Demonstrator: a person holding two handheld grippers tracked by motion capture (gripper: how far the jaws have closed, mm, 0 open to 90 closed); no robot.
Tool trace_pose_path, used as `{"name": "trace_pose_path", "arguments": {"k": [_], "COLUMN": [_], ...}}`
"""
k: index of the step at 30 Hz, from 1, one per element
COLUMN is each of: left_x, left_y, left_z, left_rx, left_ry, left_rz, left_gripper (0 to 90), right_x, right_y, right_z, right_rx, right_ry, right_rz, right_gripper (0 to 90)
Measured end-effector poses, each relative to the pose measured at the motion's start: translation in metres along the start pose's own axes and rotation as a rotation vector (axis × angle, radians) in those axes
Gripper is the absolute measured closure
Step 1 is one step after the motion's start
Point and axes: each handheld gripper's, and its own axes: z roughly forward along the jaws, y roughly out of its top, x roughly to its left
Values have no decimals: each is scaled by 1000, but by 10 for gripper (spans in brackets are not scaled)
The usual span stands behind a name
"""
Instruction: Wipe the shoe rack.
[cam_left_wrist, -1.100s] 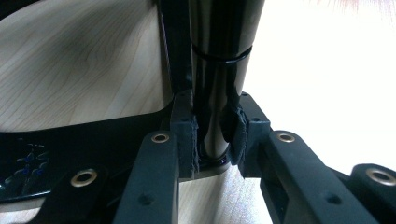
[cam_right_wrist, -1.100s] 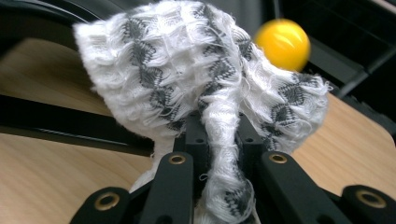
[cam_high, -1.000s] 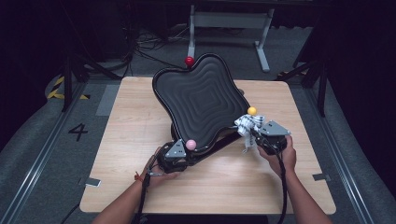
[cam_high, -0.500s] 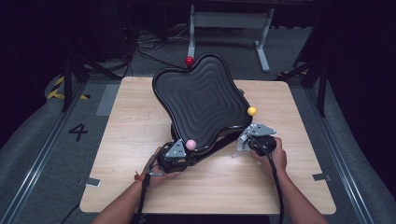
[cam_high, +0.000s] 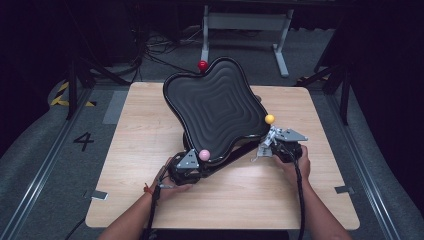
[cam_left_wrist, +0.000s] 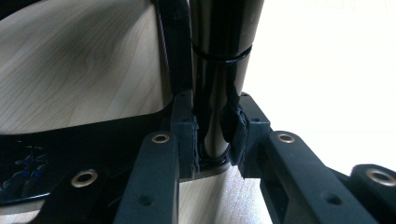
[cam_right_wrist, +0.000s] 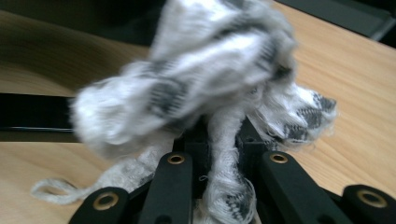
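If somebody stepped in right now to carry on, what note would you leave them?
Left gripper: shut on the black tray's glossy black leg, propping the tray tilted on the wooden table.
Right gripper: shut on a bunched white-grey cloth, beside the tray's near right edge by the yellow ball.
Done: tray tipped up, cloth in hand.
Left: probably wiping the tray; how much is already wiped I cannot tell.

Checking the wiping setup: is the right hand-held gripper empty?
No, the right hand-held gripper is shut on a crumpled white-and-grey cloth bunched above its jaws.
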Motion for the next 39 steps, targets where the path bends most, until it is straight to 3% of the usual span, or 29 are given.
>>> {"name": "trace_pose_path", "arguments": {"k": [5, 8, 14, 17, 20, 24, 27, 31, 39], "left_x": [0, 0, 0, 0, 0, -1, -2, -3, -9], "left_y": [0, 0, 0, 0, 0, 0, 1, 1, 3], "left_z": [0, 0, 0, 0, 0, 0, 1, 1, 3], "left_rx": [2, 4, 2, 4, 4, 6, 1, 5, 5], "left_ry": [3, 5, 4, 4, 4, 5, 7, 10, 11], "left_rz": [4, 6, 7, 6, 6, 5, 9, 12, 31], "left_gripper": [738, 737, 737, 737, 737, 737, 737, 736, 733], "right_x": [10, 11, 5, -2, -3, 9, 15, 27, 73], "right_y": [11, 14, 14, 15, 19, 27, 31, 38, 52], "right_z": [-14, -19, -33, -45, -50, -53, -55, -59, -61], "right_rx": [-34, -36, -43, -75, -91, -106, -123, -144, -153], "right_ry": [36, 24, 23, -1, -6, -17, -3, 42, 142], "right_rz": [-43, -63, -22, 5, -5, -79, -106, -140, -251], "right_gripper": [795, 795, 795, 797, 797, 797, 797, 797, 797]}}
